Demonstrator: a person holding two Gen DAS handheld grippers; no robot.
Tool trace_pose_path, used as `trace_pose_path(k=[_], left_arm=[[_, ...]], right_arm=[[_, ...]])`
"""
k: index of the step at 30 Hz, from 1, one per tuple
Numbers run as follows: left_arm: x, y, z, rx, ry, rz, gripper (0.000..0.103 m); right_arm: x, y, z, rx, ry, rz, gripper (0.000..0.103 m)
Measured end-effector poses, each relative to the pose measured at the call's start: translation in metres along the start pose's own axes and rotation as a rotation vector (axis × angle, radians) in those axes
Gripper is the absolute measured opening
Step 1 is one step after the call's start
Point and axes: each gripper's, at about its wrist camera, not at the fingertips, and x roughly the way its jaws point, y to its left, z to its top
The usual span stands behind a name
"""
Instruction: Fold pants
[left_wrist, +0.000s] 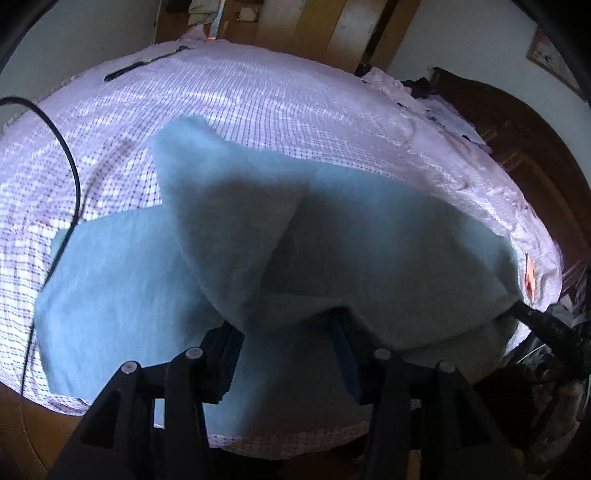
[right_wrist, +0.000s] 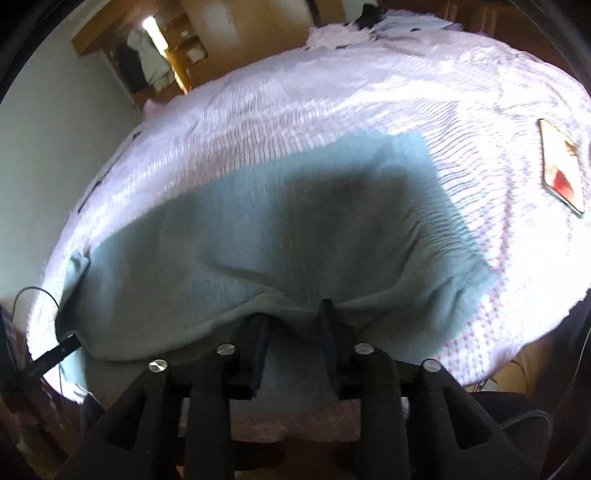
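**Both grippers under lifted pants edge**

Left gripper (left_wrist: 288, 332): fingers spread wide, light-blue pants (left_wrist: 229, 221) draped over the tips; whether it grips, I cannot tell. Right gripper (right_wrist: 295, 317): the same, fabric bunched over its tips. Pants fill frame centre on the checked bedsheet (left_wrist: 258, 92). Phone (right_wrist: 561, 171) at right edge; black cable (left_wrist: 70, 162) at left.

Light blue pants (left_wrist: 258, 229), near edge lifted, far part flat, rumpled.

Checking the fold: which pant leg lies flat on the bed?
The left-hand leg in the left wrist view, spread flat on the checked sheet. The other leg is lifted and drapes partly over it.
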Motion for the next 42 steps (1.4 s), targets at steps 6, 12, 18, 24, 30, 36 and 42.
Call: trace_pose_path(k=[6,12,18,24,30,36,42], left_arm=[[-0.020,-0.004,-0.013,-0.049,-0.050,0.039,0.049],[-0.020,-0.002,-0.009,-0.172,-0.003,0.091,0.049],[-0.013,-0.004,-0.001,-0.239,-0.028,0.120,0.049],[0.008,-0.002,0.002,-0.247,-0.003,0.187,0.049],[0.019,0.005,0.007,-0.267,-0.031,0.197,0.049],[0.016,0.006,0.011,-0.251,-0.041,0.194,0.036],[0.017,0.010,0.017,-0.256,-0.043,0.170,0.030]], right_arm=[[-0.009,-0.020,-0.008,0.026,0.014,0.034,0.034],[-0.011,-0.051,0.001,0.152,-0.042,0.121,0.041],[0.019,-0.085,-0.001,0.340,-0.023,0.212,0.042],[0.035,-0.105,-0.013,0.403,-0.034,0.311,0.043],[0.033,-0.124,-0.021,0.456,-0.010,0.412,0.043],[0.021,-0.135,-0.019,0.501,-0.055,0.420,0.043],[0.026,-0.124,-0.013,0.509,-0.046,0.401,0.043]])
